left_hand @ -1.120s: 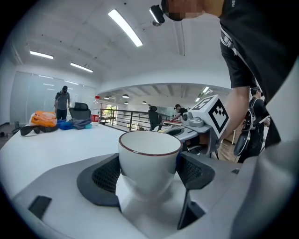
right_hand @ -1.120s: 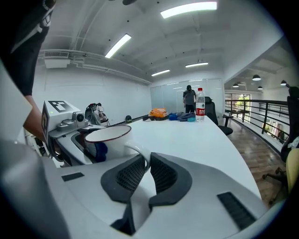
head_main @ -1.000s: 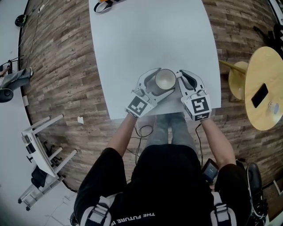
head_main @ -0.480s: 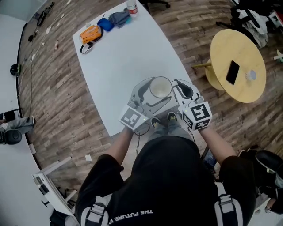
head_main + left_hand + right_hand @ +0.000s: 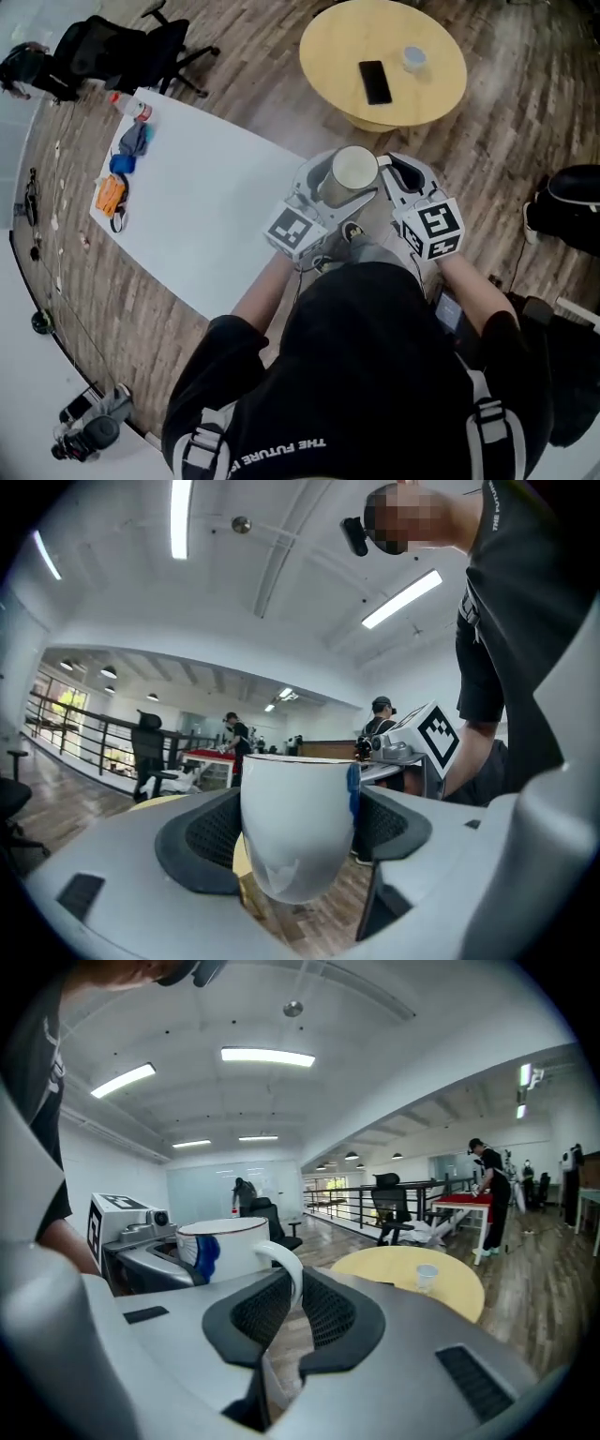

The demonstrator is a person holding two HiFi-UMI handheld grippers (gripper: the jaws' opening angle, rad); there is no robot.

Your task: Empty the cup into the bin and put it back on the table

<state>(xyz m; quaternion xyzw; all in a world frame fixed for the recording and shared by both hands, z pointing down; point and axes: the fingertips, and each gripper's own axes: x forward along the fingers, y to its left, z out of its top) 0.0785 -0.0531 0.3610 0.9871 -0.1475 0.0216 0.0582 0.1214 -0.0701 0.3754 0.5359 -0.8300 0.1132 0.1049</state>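
A white cup (image 5: 354, 171) with a blue mark is held upright in the air above the wooden floor, beside the white table (image 5: 197, 216). My left gripper (image 5: 334, 183) is shut on the cup's body; in the left gripper view the cup (image 5: 298, 827) fills the gap between both dark pads (image 5: 208, 834). My right gripper (image 5: 397, 178) is shut on the cup's handle (image 5: 284, 1274), with the cup (image 5: 230, 1244) just to its left in the right gripper view. I cannot see into the cup, and no bin is in view.
A round yellow table (image 5: 412, 94) with a black phone (image 5: 375, 82) and a small clear cup (image 5: 412, 58) stands just ahead. Small items (image 5: 112, 192) lie at the white table's far end. A black chair (image 5: 122, 42) is at upper left, a black bag (image 5: 572, 202) at right.
The cup has left the white table, carried in both grippers. The whole view has swung right: the white table has slid to the left and the yellow table is now straight ahead.
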